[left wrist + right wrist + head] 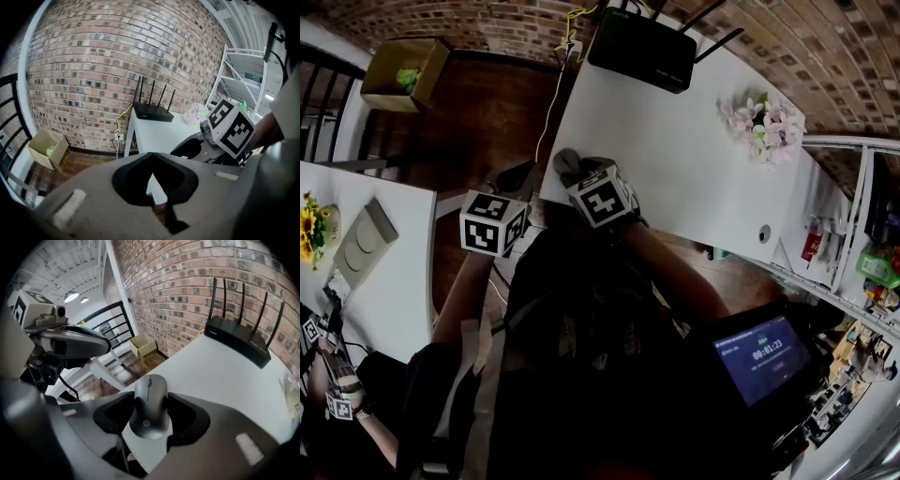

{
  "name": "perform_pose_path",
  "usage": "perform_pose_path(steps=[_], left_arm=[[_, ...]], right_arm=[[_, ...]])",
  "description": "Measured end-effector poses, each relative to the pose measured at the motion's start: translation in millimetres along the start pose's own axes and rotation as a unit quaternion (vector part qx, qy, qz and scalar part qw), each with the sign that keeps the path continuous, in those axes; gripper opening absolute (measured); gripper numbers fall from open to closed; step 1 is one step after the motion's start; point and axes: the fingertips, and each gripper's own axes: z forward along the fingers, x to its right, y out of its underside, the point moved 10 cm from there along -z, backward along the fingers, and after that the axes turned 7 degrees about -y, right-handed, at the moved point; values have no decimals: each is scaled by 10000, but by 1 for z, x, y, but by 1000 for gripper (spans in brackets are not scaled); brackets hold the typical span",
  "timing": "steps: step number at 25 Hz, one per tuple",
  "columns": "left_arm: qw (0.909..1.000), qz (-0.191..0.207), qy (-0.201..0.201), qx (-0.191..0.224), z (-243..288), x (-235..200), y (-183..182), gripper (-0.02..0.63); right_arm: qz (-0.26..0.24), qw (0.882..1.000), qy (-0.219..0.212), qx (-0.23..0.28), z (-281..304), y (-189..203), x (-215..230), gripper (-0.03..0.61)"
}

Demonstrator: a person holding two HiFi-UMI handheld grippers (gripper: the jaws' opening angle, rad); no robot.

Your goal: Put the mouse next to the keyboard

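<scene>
Right tool [149,391]: jaws closed in on the mouse [150,408], one pad against each flank, lower centre of the right gripper view. The nose and scroll wheel point away from the camera, and the tail sits back in the tool's throat. The mouse is over the near corner of the white bench [220,376]. I cannot tell whether it rests on the surface or is lifted clear.

Left tool [151,158]: jaw tips together, nothing between them, held off the bench edge.

A router [236,341] stands at the far end of the bench, upper right of frame. No keyboard shows in any view, so the target spot is unconfirmed.

Handling estimate: light, with a rigid plastic shell. The top is smooth and domed, so it could slip forward out of a loose pinch. The present hold across the flanks looks right, as it stays low on the sides and clear of the buttons and wheel. Moderate squeeze should be enough. Set it down flat, don't drop it.
</scene>
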Motion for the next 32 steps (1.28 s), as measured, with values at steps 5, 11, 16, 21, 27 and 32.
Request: perform_pose_path(steps=[5, 11, 16, 21, 27, 32], left_arm=[[10000, 21, 20, -31, 2, 2, 2, 2], [10000, 46, -6, -32, -2, 3, 2, 3], [10000, 66, -7, -32, -4, 2, 3, 2], [10000, 84, -23, -29, -4, 4, 2, 2], [9999, 129, -5, -36, -5, 3, 2, 2], [9998, 169, 46, -57, -1, 8, 0, 2]], right_arm=[[72, 9999, -66, 41, 4, -1, -1, 229], [134, 9998, -67, 115, 2, -2, -4, 229], [65, 9998, -26, 188, 3, -4, -5, 229], [0, 9997, -38, 250, 5, 0, -5, 227], [-140, 9995, 31, 282, 5, 1, -8, 229], [-120, 9994, 98, 308, 2, 5, -3, 229]])
